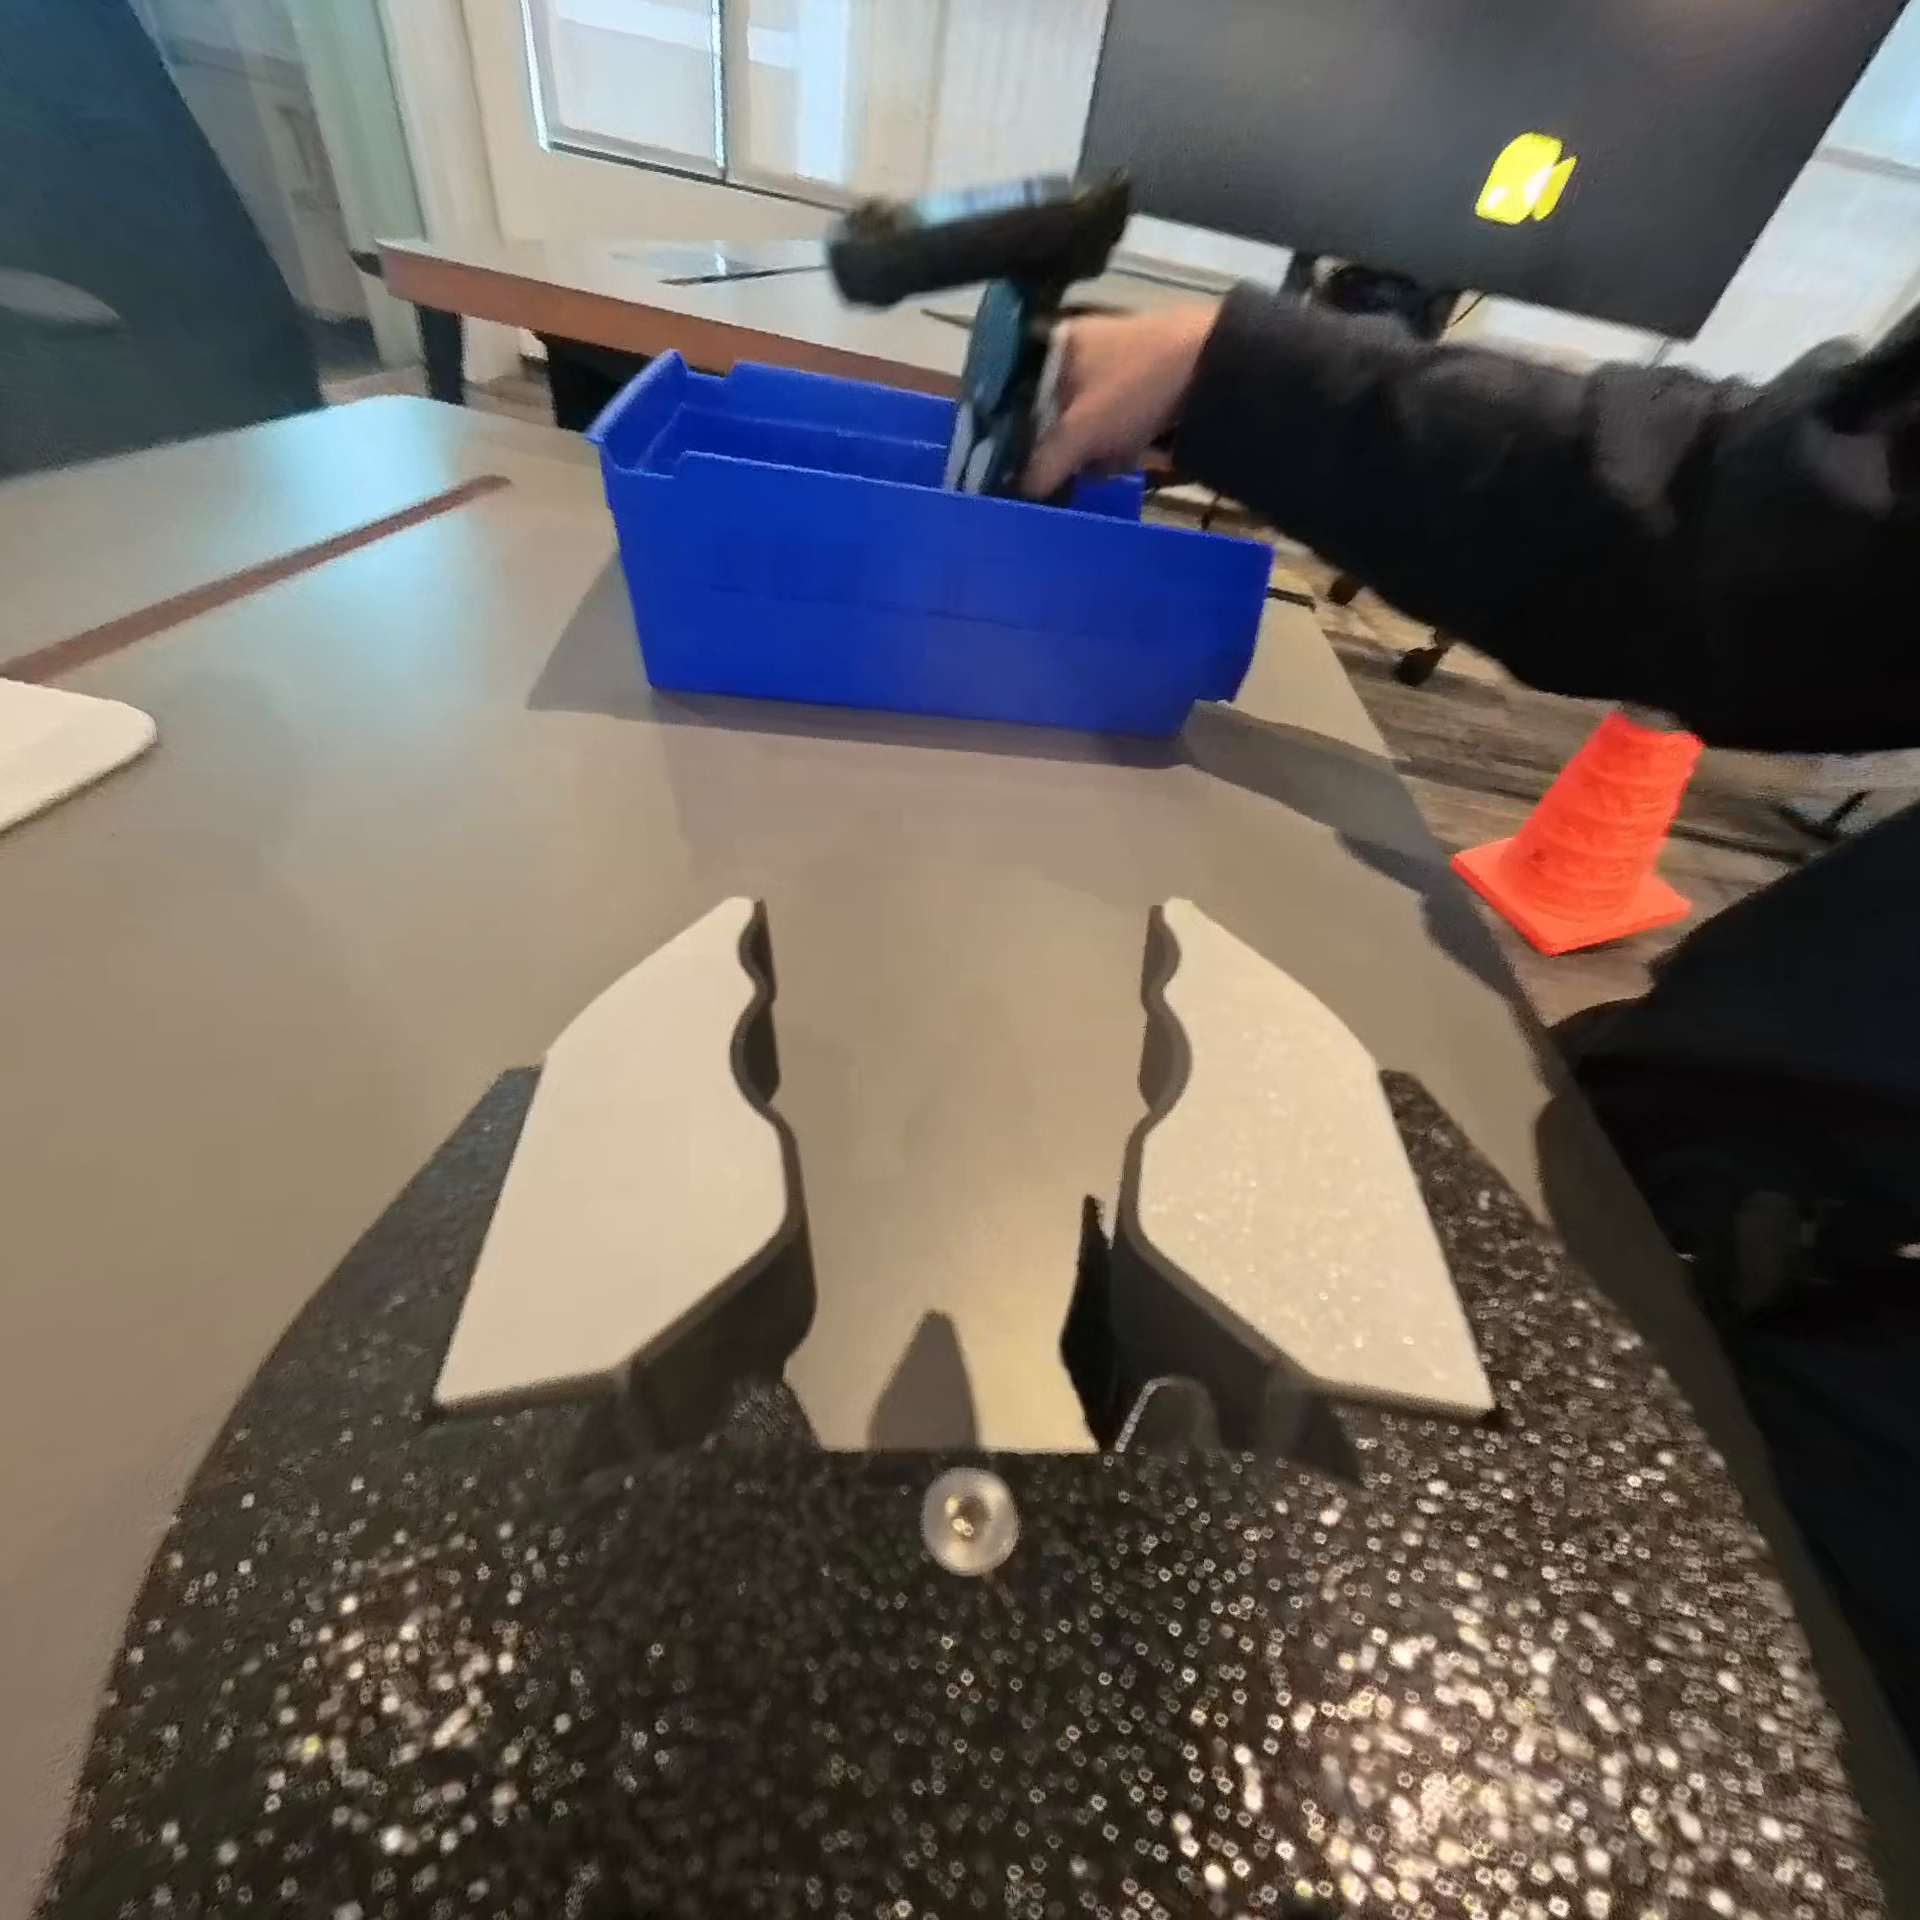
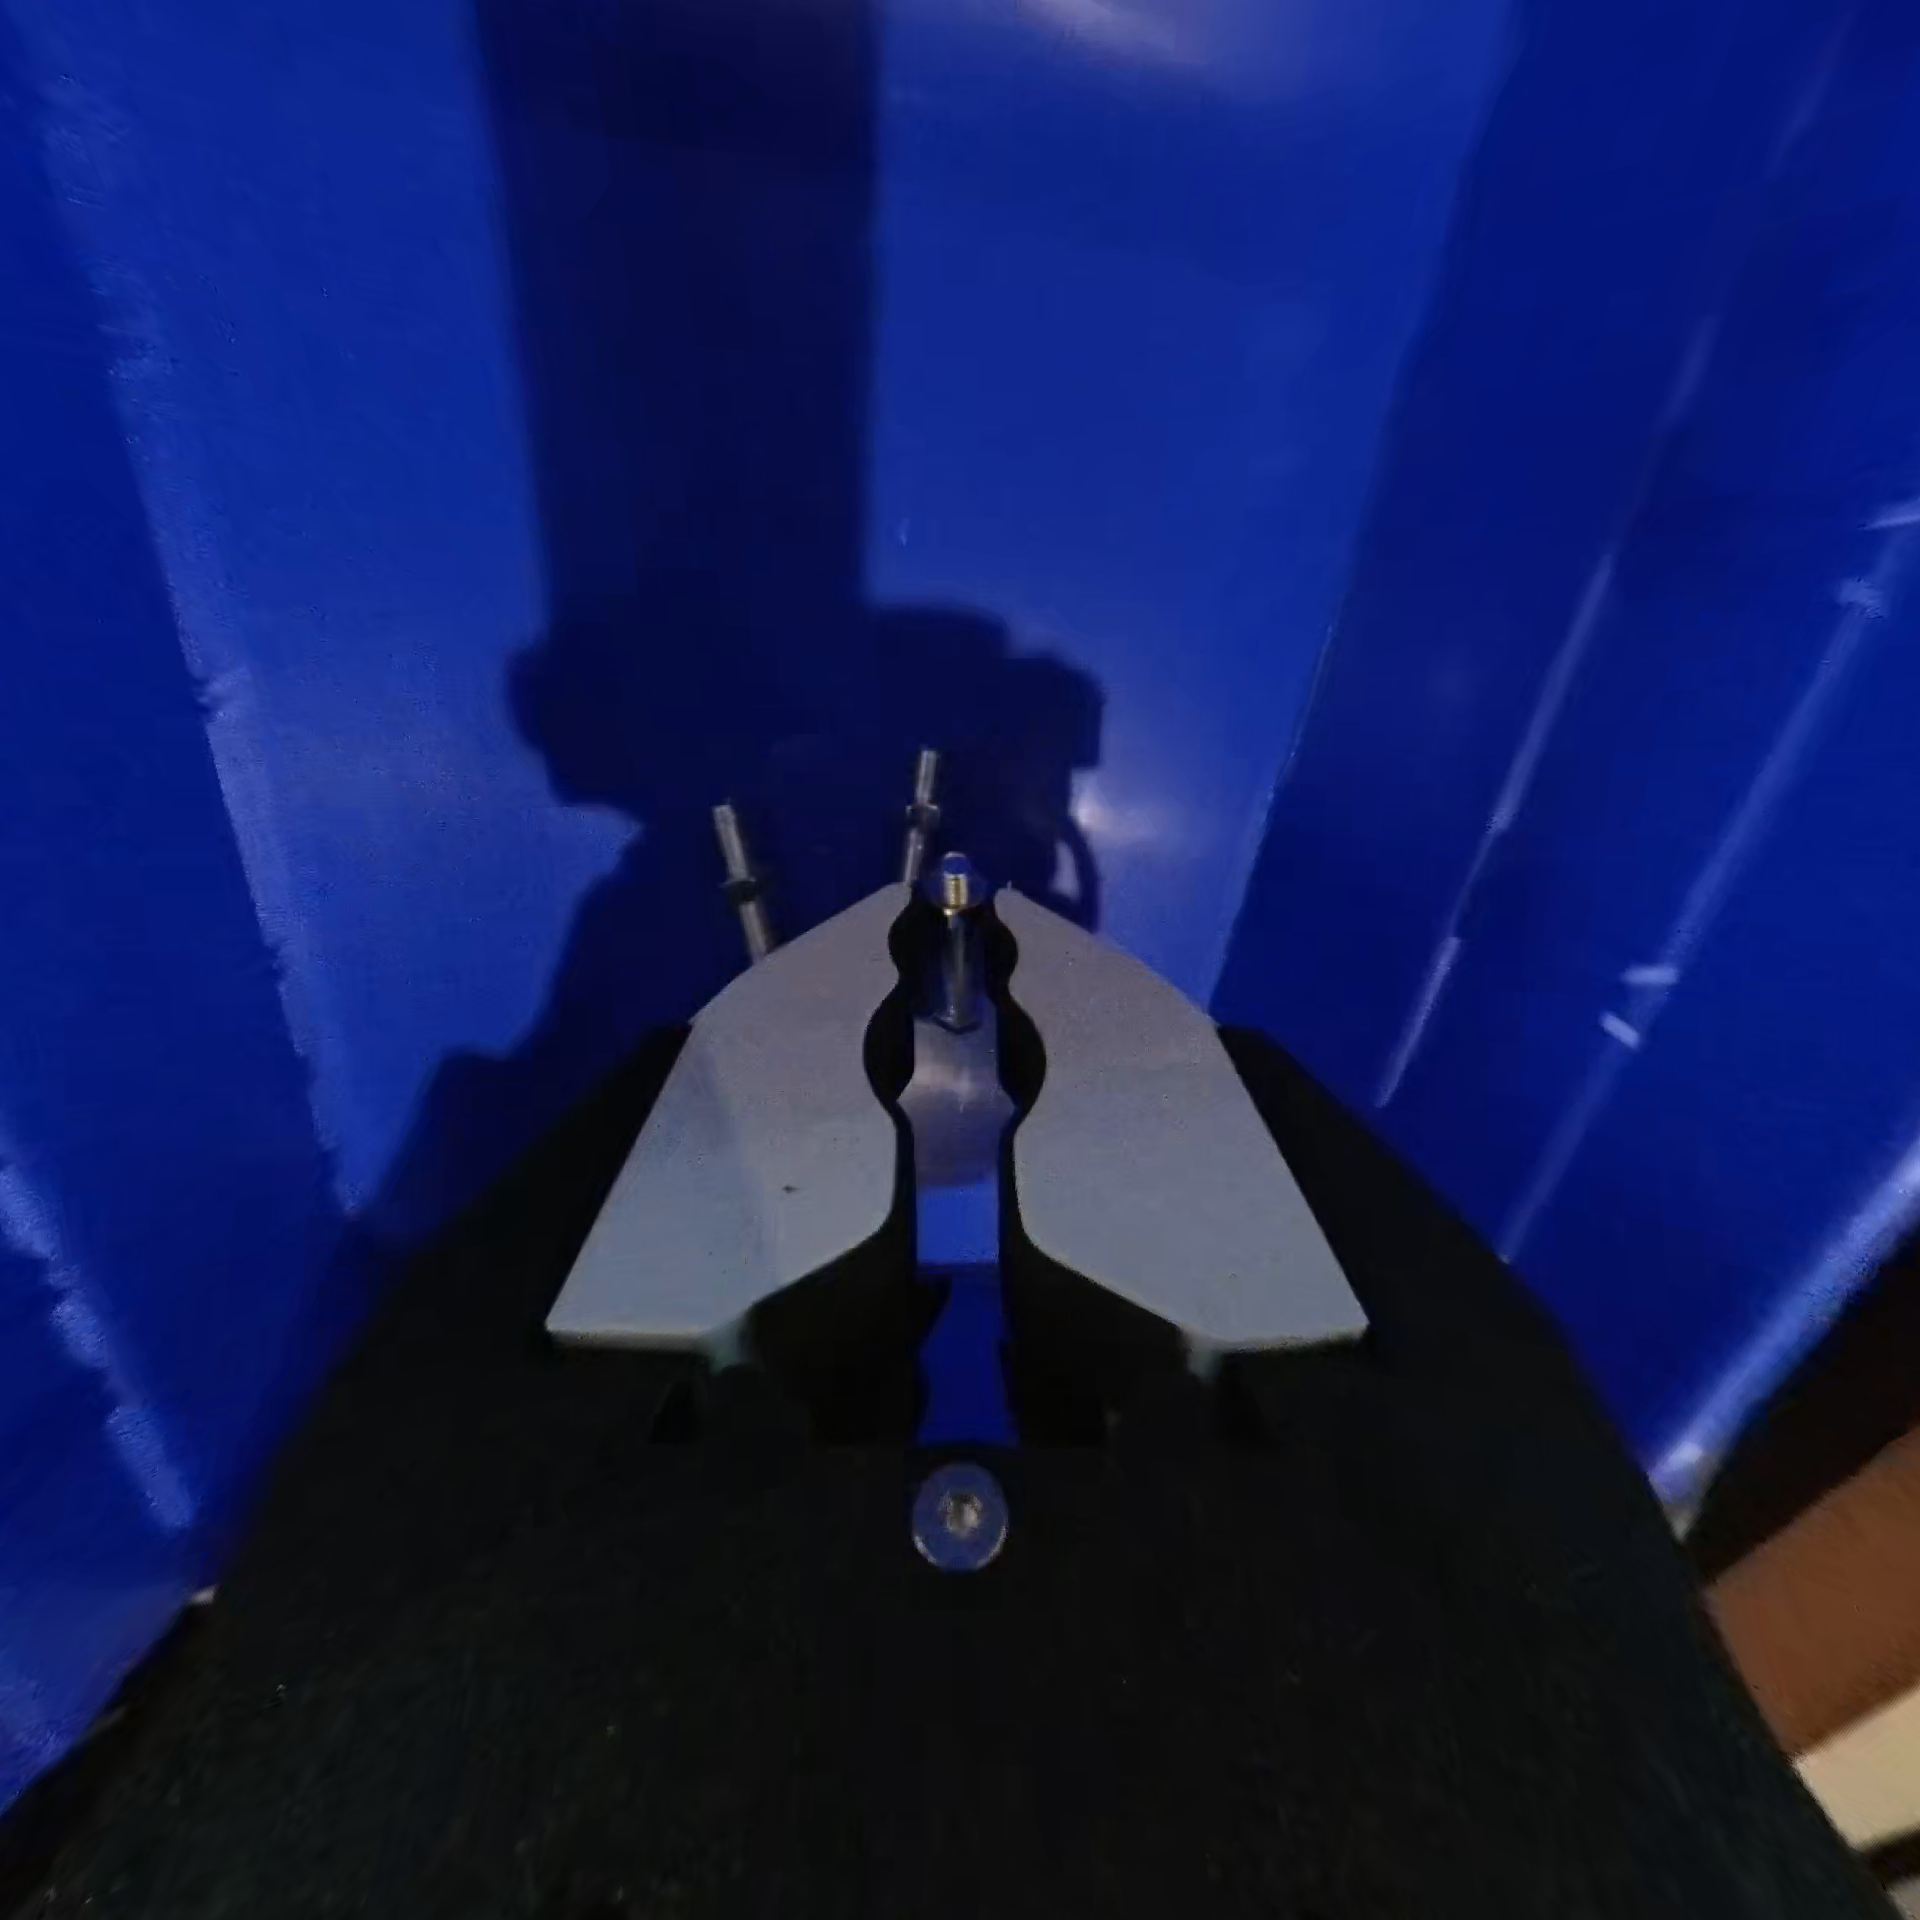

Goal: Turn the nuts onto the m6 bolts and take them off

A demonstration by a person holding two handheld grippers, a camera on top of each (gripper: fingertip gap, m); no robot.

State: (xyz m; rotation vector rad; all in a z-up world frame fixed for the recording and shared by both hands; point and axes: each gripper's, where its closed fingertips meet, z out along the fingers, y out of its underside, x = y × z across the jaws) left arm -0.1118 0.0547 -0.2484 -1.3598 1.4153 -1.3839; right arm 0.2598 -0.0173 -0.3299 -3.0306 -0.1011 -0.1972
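My right gripper [image 2: 951,902] reaches down inside the blue bin [image 2: 1351,520], its jaws closed on a silver bolt [image 2: 954,961] with a nut [image 2: 951,1023] on its shaft. Two more bolts [image 2: 740,883] [image 2: 922,800] lie on the bin floor just beyond the fingertips, each with a nut. In the left wrist view the right gripper [image 1: 997,395] shows held by a hand, its tips hidden inside the bin [image 1: 935,592]. My left gripper [image 1: 961,935] is open and empty over the grey table [image 1: 364,831], well short of the bin.
An orange cone [image 1: 1579,831] stands on the floor off the table's right edge. A white pad [image 1: 52,748] lies at the left edge. A dark monitor [image 1: 1507,135] stands behind the bin. The person's dark sleeve [image 1: 1558,499] crosses from the right. Across from one pair of fingers to the other is roughly 40 cm.
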